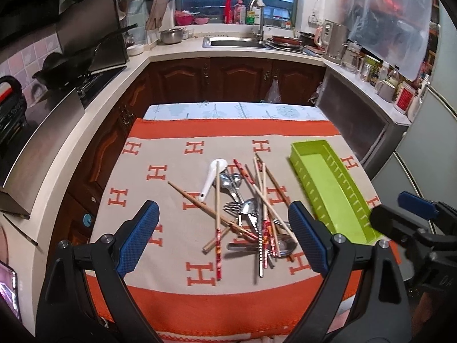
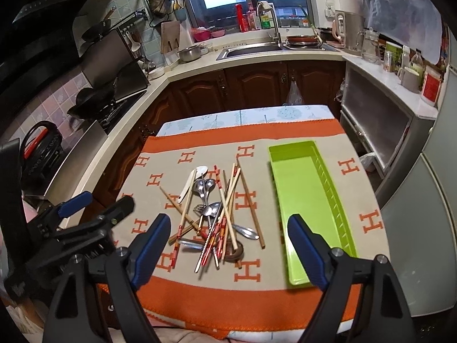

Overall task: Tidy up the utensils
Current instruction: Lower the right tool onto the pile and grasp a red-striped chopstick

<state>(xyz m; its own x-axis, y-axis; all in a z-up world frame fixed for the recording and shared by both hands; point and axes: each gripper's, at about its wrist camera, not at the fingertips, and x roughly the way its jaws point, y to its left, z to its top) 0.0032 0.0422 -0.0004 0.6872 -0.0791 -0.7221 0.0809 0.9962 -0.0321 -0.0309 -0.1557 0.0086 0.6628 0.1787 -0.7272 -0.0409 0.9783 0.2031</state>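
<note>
lime green tray, orange-and-beige h-patterned cloth, red-striped chopsticks.

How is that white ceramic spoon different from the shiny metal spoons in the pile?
The white ceramic spoon is thick, matte and short-handled; the shiny metal spoons are thin, reflective and long-handled. The white spoon lies at the pile's left edge, the metal spoons more tangled under chopsticks. Both rest on the orange-patterned cloth.

On my feed, counted beside the lime-green plastic slotted tray, of which one: one white ceramic soup spoon; one steel fork; steel spoons, at least four; chopsticks, plain wood and red-banded, roughly ten, tangled, so I cannot fix the exact count.
</note>
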